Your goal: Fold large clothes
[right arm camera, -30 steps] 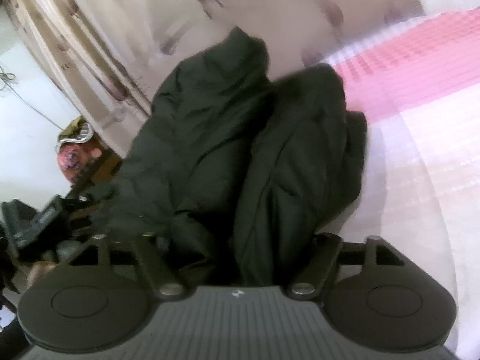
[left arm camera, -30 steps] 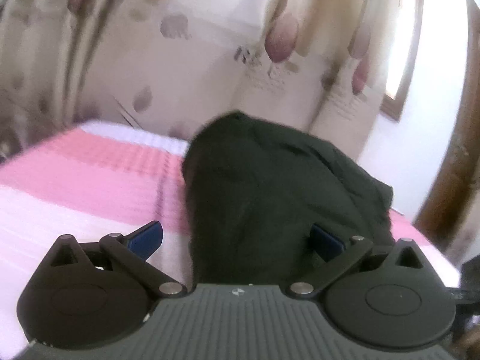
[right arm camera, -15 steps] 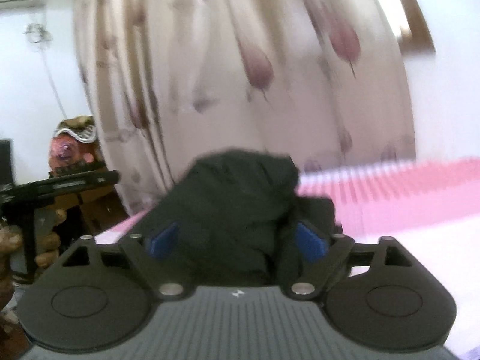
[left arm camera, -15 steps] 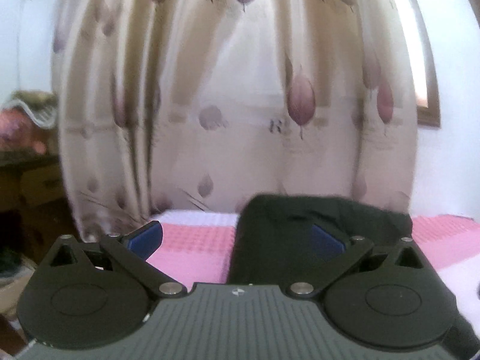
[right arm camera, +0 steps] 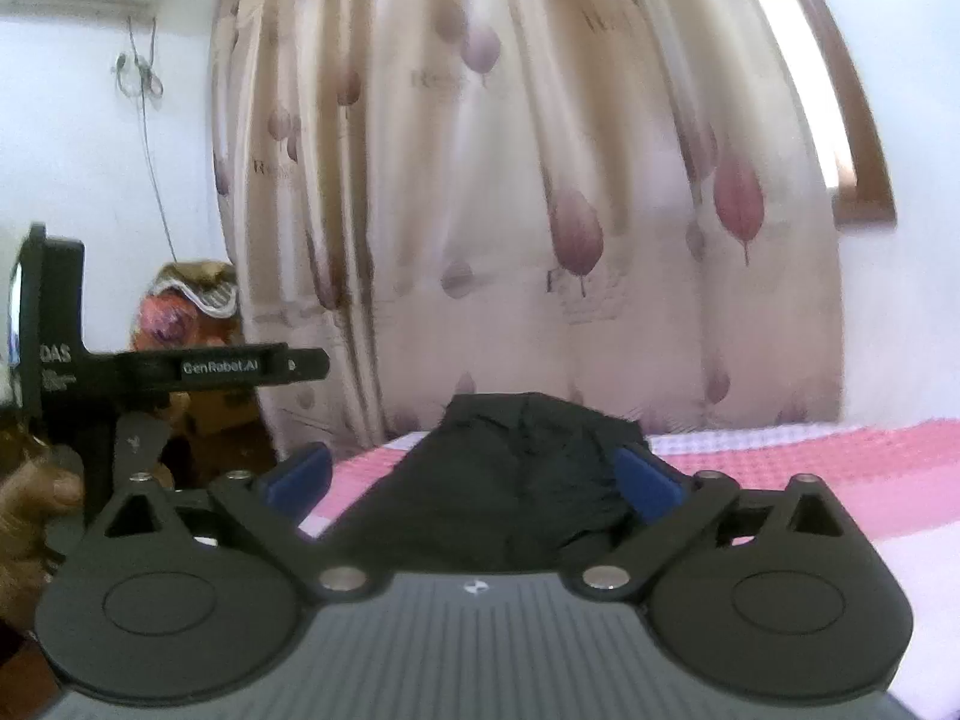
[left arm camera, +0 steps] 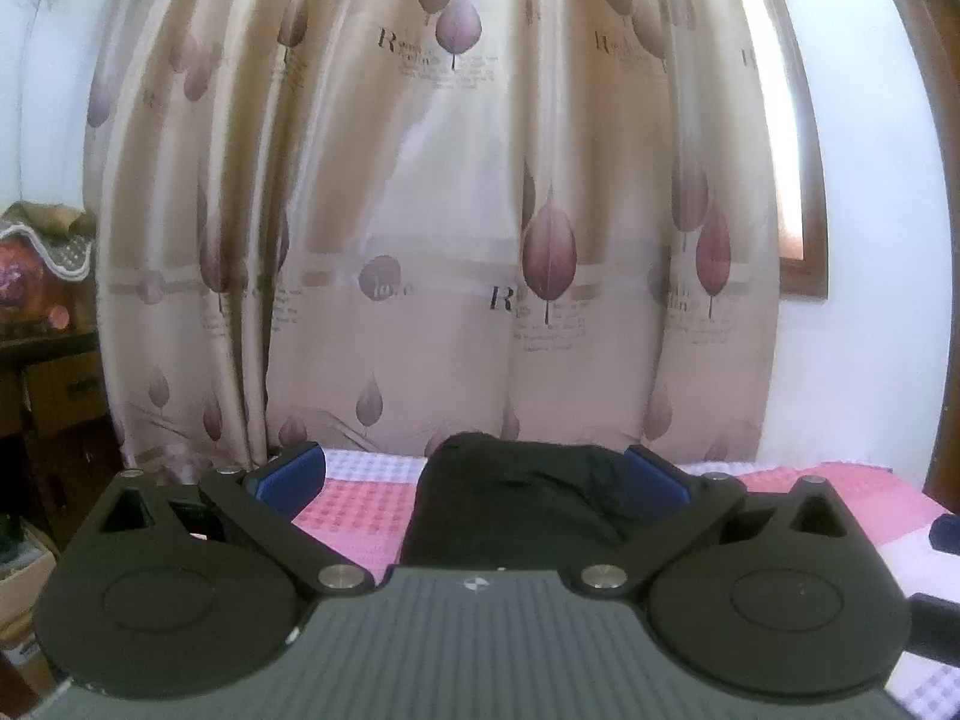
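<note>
While both grippers point level toward the leaf-print curtain [left arm camera: 480,210], the dark garment [left arm camera: 522,498] lies bundled on the pink checked bed [left arm camera: 360,510], ahead of them. The left gripper [left arm camera: 474,477] has its jaws spread wide, nothing pinched between the blue pads [left arm camera: 288,474]. The right gripper [right arm camera: 474,477] has just been opening its jaws; they stand wide apart, the garment beyond them and free. At the right view's left edge a hand [right arm camera: 30,516] holds the other gripper's handle.
</note>
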A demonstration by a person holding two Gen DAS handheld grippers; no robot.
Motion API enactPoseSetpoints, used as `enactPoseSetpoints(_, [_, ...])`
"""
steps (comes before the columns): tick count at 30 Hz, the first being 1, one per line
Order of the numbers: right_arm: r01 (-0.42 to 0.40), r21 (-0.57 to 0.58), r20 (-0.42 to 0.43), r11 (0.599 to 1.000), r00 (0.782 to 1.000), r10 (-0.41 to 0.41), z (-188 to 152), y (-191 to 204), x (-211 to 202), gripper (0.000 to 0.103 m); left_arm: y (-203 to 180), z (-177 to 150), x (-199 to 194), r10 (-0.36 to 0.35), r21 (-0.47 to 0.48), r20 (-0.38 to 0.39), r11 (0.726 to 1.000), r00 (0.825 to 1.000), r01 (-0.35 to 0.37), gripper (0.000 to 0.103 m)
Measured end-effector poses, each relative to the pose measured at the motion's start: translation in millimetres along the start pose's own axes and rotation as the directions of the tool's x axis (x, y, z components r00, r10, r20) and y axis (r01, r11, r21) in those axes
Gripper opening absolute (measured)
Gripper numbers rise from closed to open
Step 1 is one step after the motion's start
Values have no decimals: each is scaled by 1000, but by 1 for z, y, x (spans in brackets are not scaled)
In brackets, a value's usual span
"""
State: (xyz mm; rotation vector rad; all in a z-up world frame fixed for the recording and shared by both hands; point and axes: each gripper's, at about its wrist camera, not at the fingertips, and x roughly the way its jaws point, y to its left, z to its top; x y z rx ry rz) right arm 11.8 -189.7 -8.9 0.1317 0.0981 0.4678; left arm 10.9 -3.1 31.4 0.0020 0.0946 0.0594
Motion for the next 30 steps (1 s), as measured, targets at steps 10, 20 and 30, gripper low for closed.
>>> enactPoseSetpoints(10, [105,-71,-17,992,994,-107,-1,12,7,102,4,-9,2,-25,-30,-43,999,999,24,103])
enactPoseSetpoints(20, [118,-55,-66,991,990,-122,-10,11,16,103,4,-25,11,-11,-27,-71,1000,997,9,103])
enactPoseSetpoints(30, [168,-60,-81,984,982,-172,-16,12,21,103,7,-37,19,13,-28,-89,999,996,-16,103])
